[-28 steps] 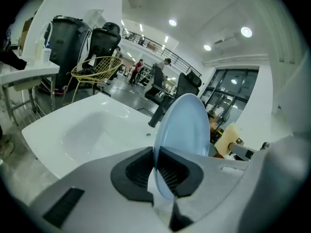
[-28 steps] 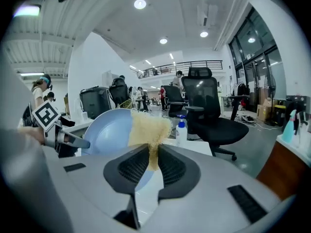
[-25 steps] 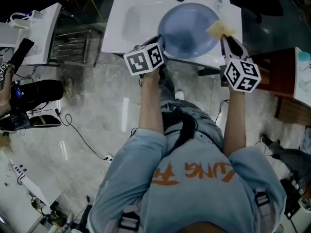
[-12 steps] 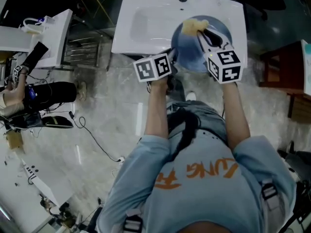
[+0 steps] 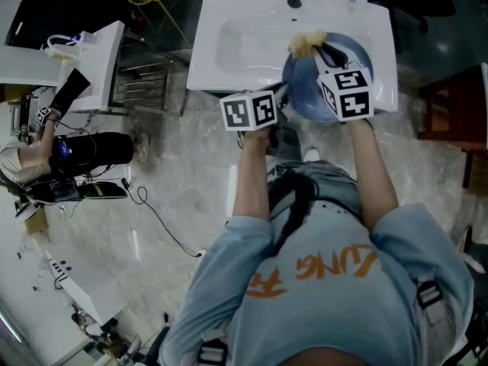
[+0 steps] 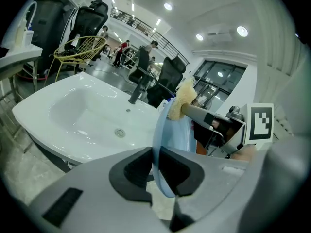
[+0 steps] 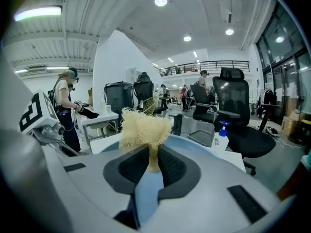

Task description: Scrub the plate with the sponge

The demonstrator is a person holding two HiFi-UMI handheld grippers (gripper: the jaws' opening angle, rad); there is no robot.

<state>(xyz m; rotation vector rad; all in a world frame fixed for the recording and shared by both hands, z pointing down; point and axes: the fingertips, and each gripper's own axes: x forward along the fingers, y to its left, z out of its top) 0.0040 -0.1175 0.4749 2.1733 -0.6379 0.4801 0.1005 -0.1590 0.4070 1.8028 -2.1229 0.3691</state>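
The sponge [image 5: 306, 43] has slid from the right edge of the blue plate [image 5: 302, 90] across to its far rim, near the tap. It is carried by the right gripper [image 5: 324, 52], whose jaws pinch it tight. The plate stands tilted over the right end of the white sink [image 5: 244, 44]. The left gripper [image 5: 280, 94] grips its near rim, jaws having just eased apart slightly.

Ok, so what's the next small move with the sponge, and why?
Probably draw the sponge, clamped in the right gripper, back across the plate toward its near rim: it sits at the far rim, and most of the blue face lies nearer you.
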